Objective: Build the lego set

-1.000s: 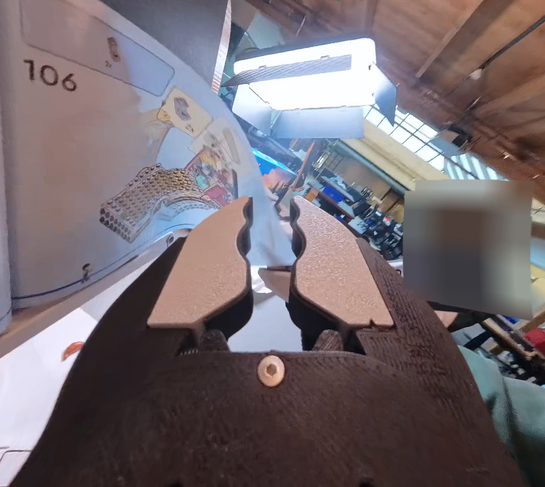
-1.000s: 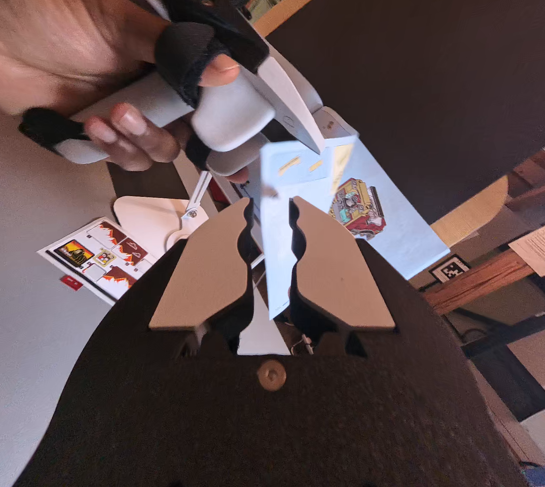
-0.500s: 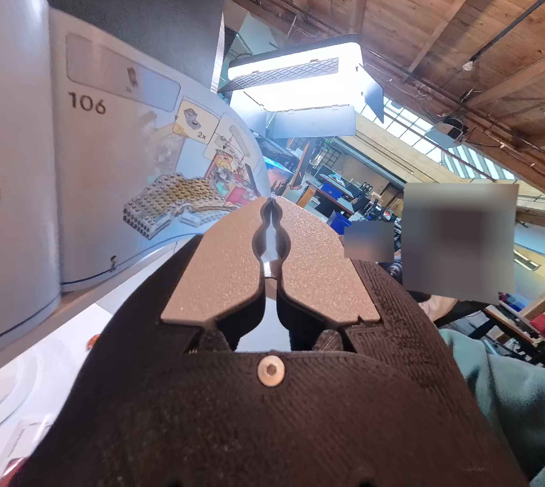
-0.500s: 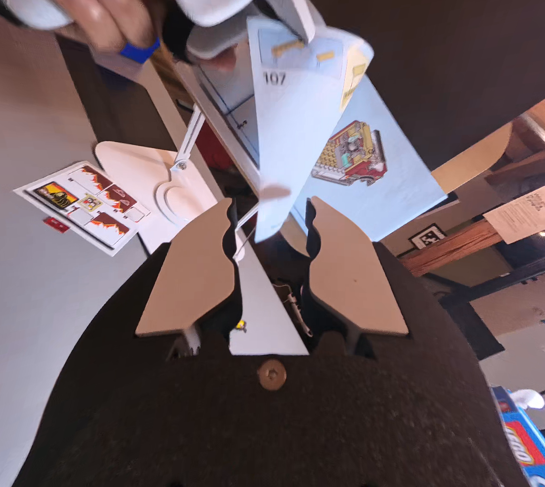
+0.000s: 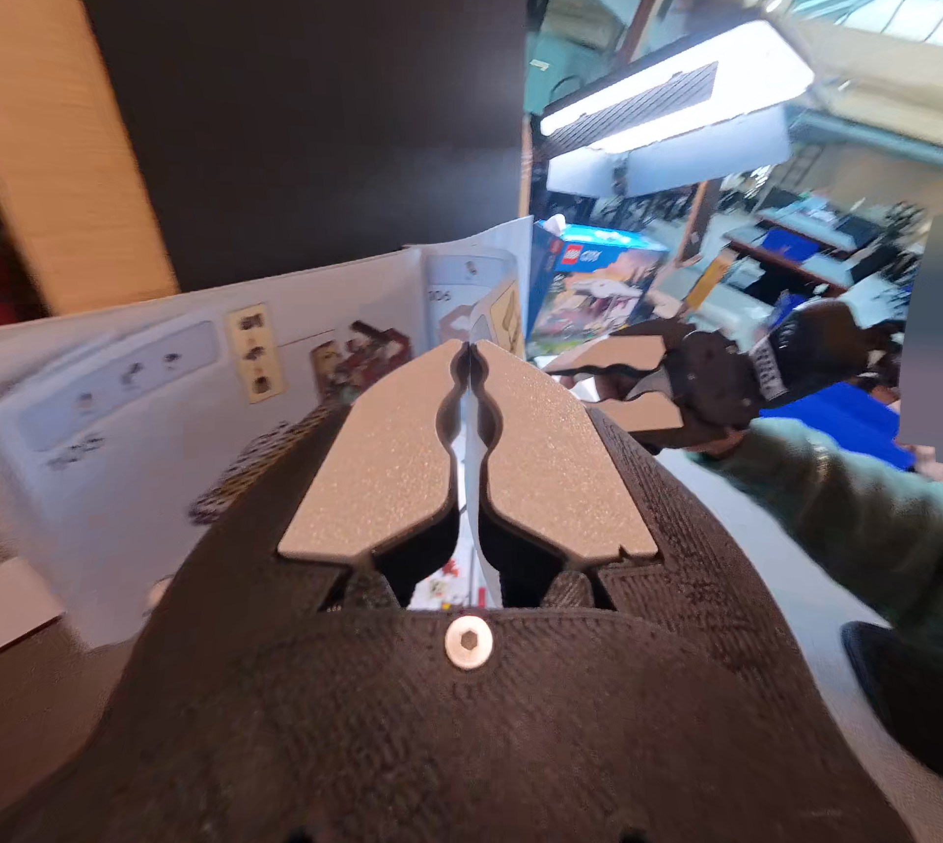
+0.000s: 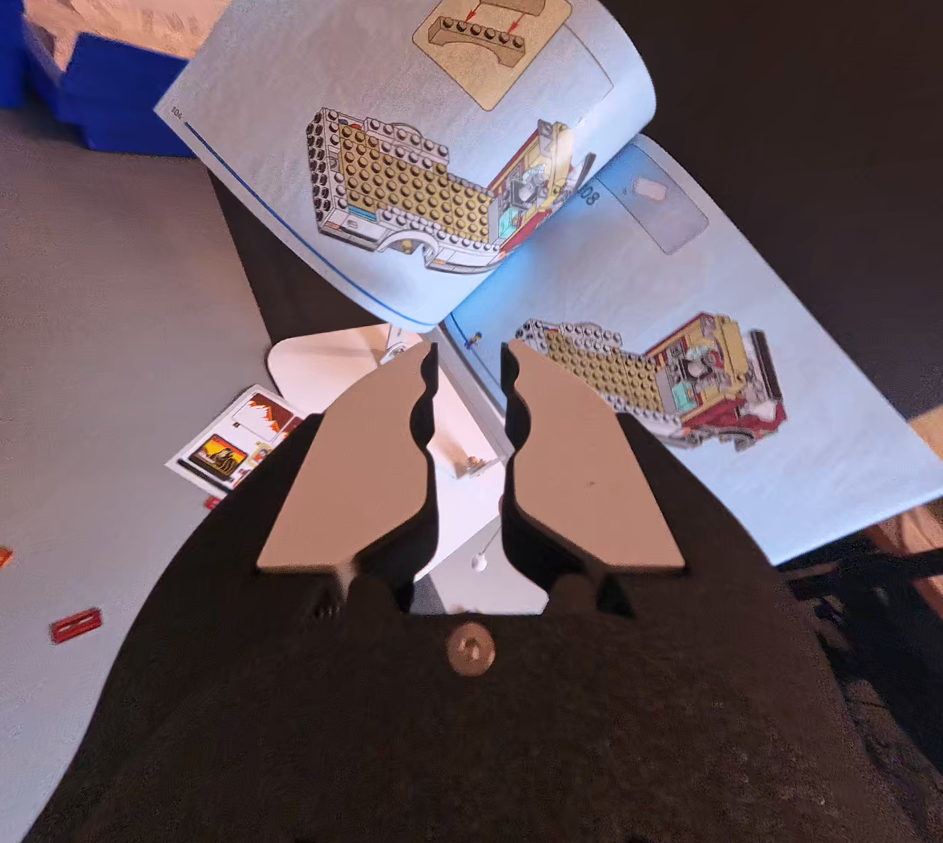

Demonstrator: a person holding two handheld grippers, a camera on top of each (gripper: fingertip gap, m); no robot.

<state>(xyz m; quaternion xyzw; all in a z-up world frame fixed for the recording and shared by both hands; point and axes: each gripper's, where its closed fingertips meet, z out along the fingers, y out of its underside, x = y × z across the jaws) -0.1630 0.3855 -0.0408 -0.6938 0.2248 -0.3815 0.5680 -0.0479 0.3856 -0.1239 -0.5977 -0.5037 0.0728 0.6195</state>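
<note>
Left gripper (image 5: 468, 351) pinches a pale-blue instruction booklet page (image 6: 408, 104); right gripper (image 6: 468, 349) hangs spread.
Grey tabletop (image 6: 102, 308) carries a sticker sheet (image 6: 229, 446) at nine o'clock; printed set box (image 5: 587, 277) at one o'clock, workshop behind.

Stood open on a stand (image 6: 331, 359) at the back of the tabletop (image 6: 102, 308): instruction booklet (image 6: 714, 333), one page (image 6: 408, 104) lifted over it. Lay left of the stand: sticker sheet (image 6: 229, 446). Sat right of the booklet, farther back: set box (image 5: 587, 287).
</note>
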